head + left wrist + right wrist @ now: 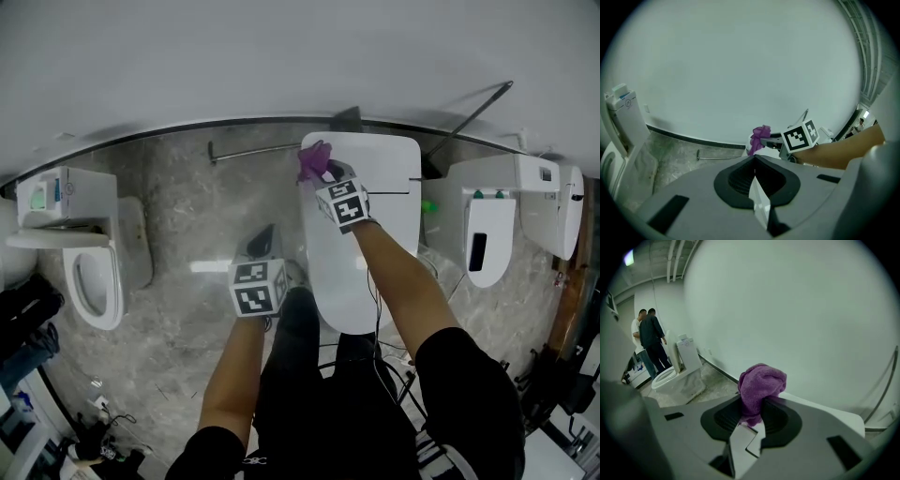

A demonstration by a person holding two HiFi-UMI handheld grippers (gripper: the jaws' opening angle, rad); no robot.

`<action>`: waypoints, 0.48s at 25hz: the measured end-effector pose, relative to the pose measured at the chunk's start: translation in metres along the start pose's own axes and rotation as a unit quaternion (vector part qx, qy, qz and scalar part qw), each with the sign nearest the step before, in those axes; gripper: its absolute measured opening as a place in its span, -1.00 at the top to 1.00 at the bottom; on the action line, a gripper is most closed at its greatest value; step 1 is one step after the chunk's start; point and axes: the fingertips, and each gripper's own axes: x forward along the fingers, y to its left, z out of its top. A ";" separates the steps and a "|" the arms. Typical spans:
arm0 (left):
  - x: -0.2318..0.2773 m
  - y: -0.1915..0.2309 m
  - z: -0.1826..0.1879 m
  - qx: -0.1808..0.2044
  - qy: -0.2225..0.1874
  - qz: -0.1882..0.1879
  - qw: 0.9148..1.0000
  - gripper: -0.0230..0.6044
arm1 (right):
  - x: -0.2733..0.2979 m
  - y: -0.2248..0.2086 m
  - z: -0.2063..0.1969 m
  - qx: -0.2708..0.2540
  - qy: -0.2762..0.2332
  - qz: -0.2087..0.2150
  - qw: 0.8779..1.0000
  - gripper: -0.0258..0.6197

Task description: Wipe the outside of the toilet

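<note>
A white toilet point(380, 216) with its lid down stands in front of me against the wall. My right gripper point(323, 173) is shut on a purple cloth point(312, 159) and holds it over the back left corner of the toilet's tank top point(825, 409). The same purple cloth point(759, 387) bulges up from between the jaws, and the cloth point(759, 136) also shows in the left gripper view. My left gripper point(263, 246) hangs over the floor to the left of the toilet, jaws together with nothing between them point(754, 166).
Another toilet point(89, 248) stands at the left and a third point(511, 220) at the right. A metal bar point(253, 148) lies on the floor by the wall. Cables point(375, 352) trail near my feet. Two people point(649, 341) stand far off.
</note>
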 end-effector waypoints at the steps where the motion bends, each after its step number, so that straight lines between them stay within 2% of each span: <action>1: 0.004 0.004 -0.004 -0.003 0.004 0.000 1.000 0.89 | 0.009 -0.003 -0.004 -0.004 0.006 -0.001 1.000 0.57; 9: 0.035 0.038 -0.036 -0.026 0.027 0.007 0.999 0.89 | 0.062 -0.023 -0.033 -0.018 0.045 -0.005 0.999 0.57; 12: 0.043 0.046 -0.045 -0.039 0.034 0.008 0.999 0.89 | 0.072 -0.030 -0.038 -0.001 0.054 -0.012 0.998 0.57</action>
